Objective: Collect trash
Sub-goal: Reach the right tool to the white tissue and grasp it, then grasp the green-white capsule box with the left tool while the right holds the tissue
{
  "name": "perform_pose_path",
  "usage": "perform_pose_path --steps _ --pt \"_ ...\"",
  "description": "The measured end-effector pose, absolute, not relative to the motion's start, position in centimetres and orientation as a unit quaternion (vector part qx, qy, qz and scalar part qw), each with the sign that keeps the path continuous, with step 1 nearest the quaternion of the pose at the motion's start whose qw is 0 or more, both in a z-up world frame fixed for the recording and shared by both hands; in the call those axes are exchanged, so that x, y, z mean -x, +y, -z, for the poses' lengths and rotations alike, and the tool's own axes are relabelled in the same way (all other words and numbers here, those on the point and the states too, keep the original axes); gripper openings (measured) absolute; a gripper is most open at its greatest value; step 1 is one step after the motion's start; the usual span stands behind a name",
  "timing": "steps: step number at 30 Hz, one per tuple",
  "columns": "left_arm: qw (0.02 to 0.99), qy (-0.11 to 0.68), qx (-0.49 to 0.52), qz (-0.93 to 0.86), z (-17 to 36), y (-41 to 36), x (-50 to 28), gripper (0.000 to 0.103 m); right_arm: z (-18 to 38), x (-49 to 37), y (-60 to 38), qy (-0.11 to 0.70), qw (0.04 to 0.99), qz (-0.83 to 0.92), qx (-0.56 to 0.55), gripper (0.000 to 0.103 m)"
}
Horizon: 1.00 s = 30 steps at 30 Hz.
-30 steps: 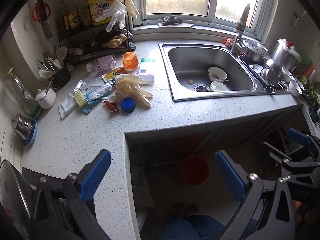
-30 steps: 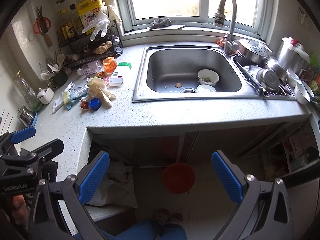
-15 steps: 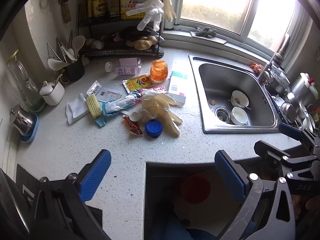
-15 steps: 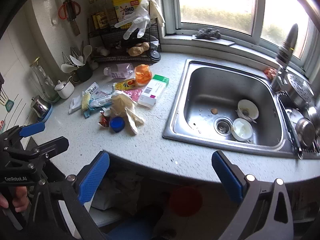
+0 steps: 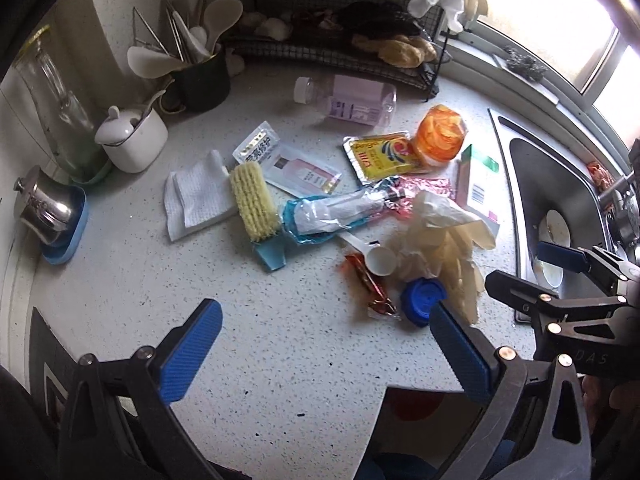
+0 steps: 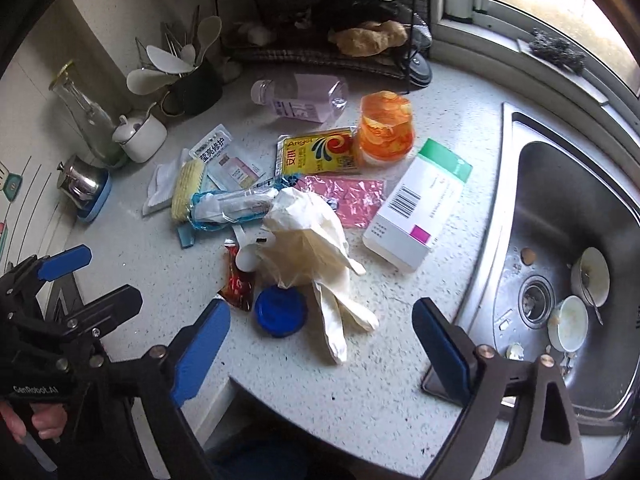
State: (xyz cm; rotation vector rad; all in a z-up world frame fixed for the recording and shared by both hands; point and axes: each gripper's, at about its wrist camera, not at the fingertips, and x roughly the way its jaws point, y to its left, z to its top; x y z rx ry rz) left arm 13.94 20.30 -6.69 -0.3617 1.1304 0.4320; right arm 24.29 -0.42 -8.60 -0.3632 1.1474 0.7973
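Right gripper (image 6: 320, 344) jaws closing, nothing between yet: center over cream glove (image 6: 316, 240) (avoid blue lid (image 6: 280, 311)); left gripper (image 5: 324, 348) jaws open, empty.

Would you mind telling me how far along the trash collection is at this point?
Nothing looks collected yet. Both the left gripper and the right gripper are empty; the right's jaws are closing on nothing. The glove, blue lid, red sachet, box and yellow packet all remain on the counter.

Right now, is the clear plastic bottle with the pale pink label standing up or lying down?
Lying down. The clear plastic bottle rests on its side on the speckled countertop before the black wire rack, white cap pointing left.
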Motion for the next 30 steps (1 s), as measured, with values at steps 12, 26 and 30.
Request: perform_pose_path --steps 12,26,30 --pt "0.779 0.551 0.183 -0.237 9.6 23.9 -14.1 0.103 13.3 -26.1 4.9 0.561 0.697 -0.398 0.204 0.061" --pt "0.8 0.548 0.154 -0.191 7.8 20.5 -17.0 0.103 9.7 -26.3 0.5 0.538 0.725 -0.397 0.166 0.004" --pt "0.814 0.546 0.131 -0.152 7.0 18.4 -19.4 0.103 7.4 -26.9 -2.7 0.534 0.745 -0.378 0.13 0.004"
